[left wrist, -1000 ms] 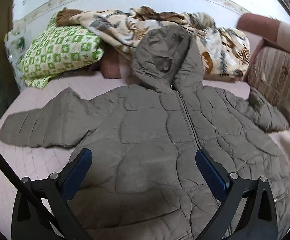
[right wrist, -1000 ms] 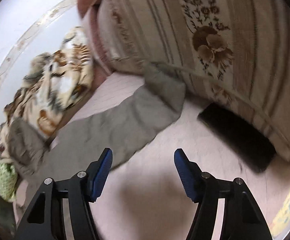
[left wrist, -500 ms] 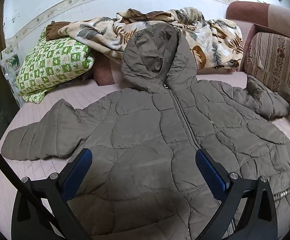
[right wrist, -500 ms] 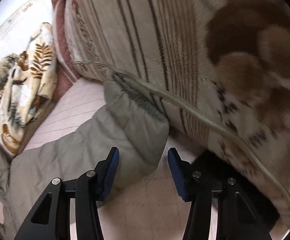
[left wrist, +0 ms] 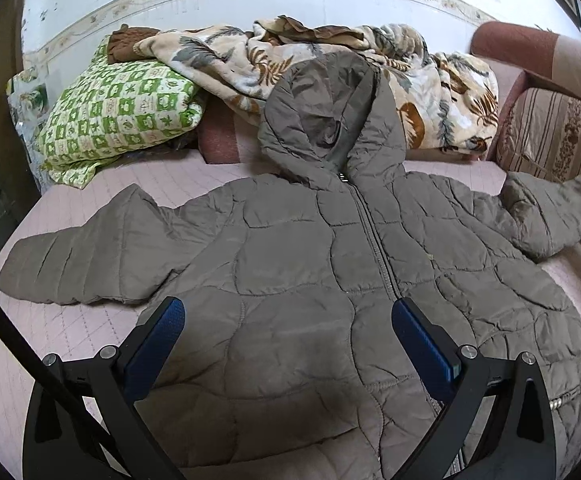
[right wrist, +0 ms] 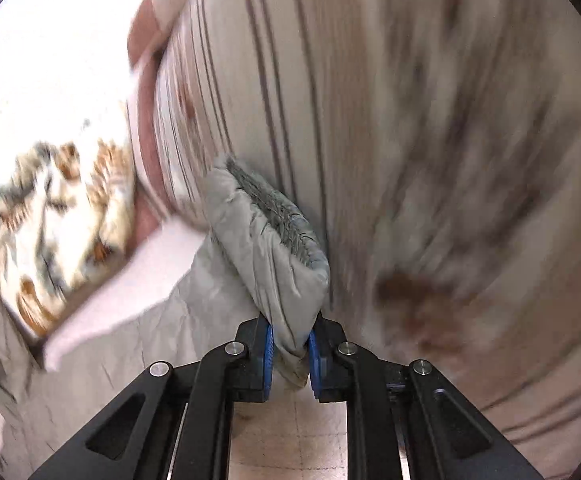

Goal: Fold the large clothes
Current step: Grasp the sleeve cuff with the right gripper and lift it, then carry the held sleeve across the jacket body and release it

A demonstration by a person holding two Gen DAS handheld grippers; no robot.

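Black tool (left wrist: pixel 288 322), blue ribbed pads (left wrist: pixel 422 340)

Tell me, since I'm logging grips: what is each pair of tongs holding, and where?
Right tongs have just closed on the jacket sleeve's cuff end. Left tongs are open, holding nothing.

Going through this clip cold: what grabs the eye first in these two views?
A big grey-brown hooded puffer jacket spread flat across the pink bed, hood up against a leaf-print blanket. The open left gripper hovers over its front, while the right gripper has just closed on the sleeve cuff beside a striped cushion.
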